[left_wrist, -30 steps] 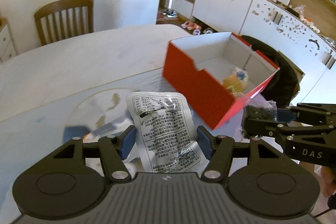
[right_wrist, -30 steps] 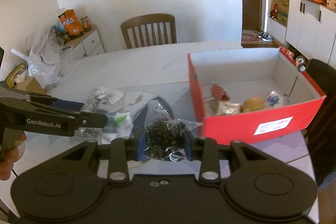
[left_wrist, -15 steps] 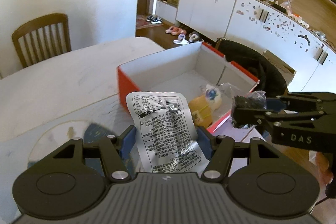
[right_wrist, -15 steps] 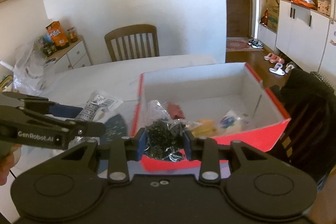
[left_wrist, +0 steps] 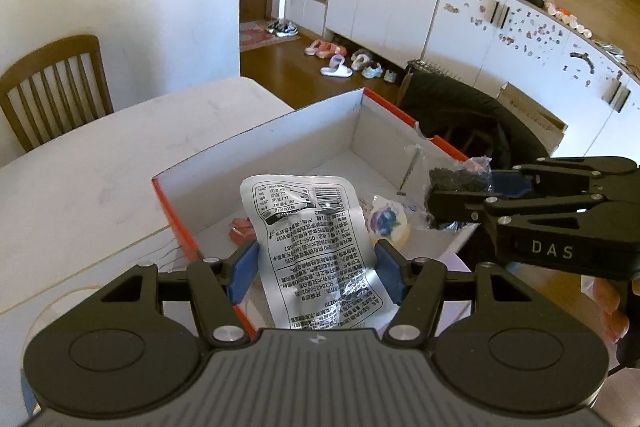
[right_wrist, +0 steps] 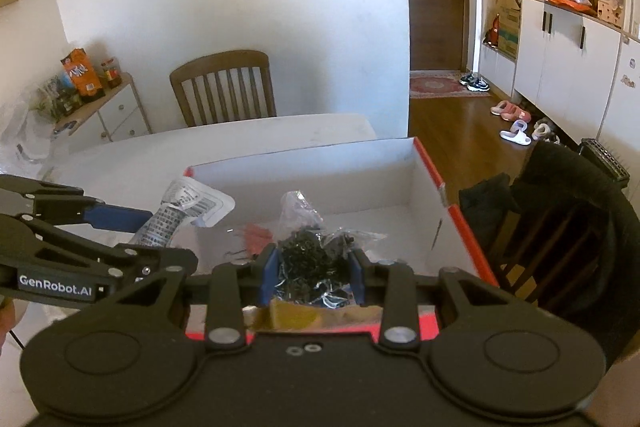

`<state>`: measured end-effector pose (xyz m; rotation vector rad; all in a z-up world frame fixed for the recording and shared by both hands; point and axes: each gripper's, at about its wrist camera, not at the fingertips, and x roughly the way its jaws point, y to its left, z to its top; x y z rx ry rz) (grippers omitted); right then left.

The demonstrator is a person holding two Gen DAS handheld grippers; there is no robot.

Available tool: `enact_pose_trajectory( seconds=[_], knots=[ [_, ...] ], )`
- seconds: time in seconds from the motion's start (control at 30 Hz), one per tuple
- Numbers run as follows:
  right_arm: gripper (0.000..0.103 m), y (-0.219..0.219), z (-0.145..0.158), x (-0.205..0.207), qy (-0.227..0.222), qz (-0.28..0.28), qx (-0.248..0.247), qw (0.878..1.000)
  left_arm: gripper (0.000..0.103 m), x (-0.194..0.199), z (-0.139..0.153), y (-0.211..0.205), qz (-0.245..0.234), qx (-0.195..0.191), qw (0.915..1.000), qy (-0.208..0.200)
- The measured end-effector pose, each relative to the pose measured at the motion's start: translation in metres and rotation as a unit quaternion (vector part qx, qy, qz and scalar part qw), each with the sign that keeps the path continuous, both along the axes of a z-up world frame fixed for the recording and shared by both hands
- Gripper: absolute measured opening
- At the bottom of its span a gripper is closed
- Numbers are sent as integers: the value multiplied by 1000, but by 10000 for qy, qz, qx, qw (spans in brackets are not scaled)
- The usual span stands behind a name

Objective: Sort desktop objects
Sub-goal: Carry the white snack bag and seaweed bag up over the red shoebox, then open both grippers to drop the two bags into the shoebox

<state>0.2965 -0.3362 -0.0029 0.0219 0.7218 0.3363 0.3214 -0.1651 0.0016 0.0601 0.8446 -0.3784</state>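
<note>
Left wrist view: my left gripper [left_wrist: 316, 269] has its blue-padded fingers [left_wrist: 243, 269] pinched on the sides of a flat silver foil sachet printed with black text and a barcode [left_wrist: 310, 247], which stands up between them and reaches past the tips. Just beyond the fingertips I see the open red cardboard box with white inner walls [left_wrist: 280, 143] on the white table [left_wrist: 92, 167], with a round pale item bearing a blue print [left_wrist: 388, 223] lying inside it. To the right of my fingers, the right gripper [left_wrist: 460, 197] is clamped on a clear plastic bag of small black pieces [left_wrist: 456, 181] over the box. In the right wrist view, that bag [right_wrist: 312, 257] sits squeezed between the pads, with the box interior directly ahead of the tips.
</note>
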Motion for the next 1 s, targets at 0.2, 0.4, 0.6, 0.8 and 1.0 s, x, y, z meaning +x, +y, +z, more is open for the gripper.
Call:
enact_pose_trajectory(
  seconds=[0.2,0.4,0.6,0.8,1.0],
  knots=[
    [35,-6,-12,31,119,52,-89,9999,62,34,-13,-11,-1,-37,9999,151],
    [35,-3,-33,59,421,78,-92,9990,62,63,-31,-25,-202,224,9989,362],
    [35,4,-51,80,551,160,-441,9974,62,87,-53,-31,-198,434,9967,664],
    [35,6,-66,97,805,188,-564,9950,63,100,-66,-37,-294,657,9940,830],
    [35,3,-75,107,1092,269,-565,9921,63,109,-72,-40,-340,722,9919,988]
  ],
)
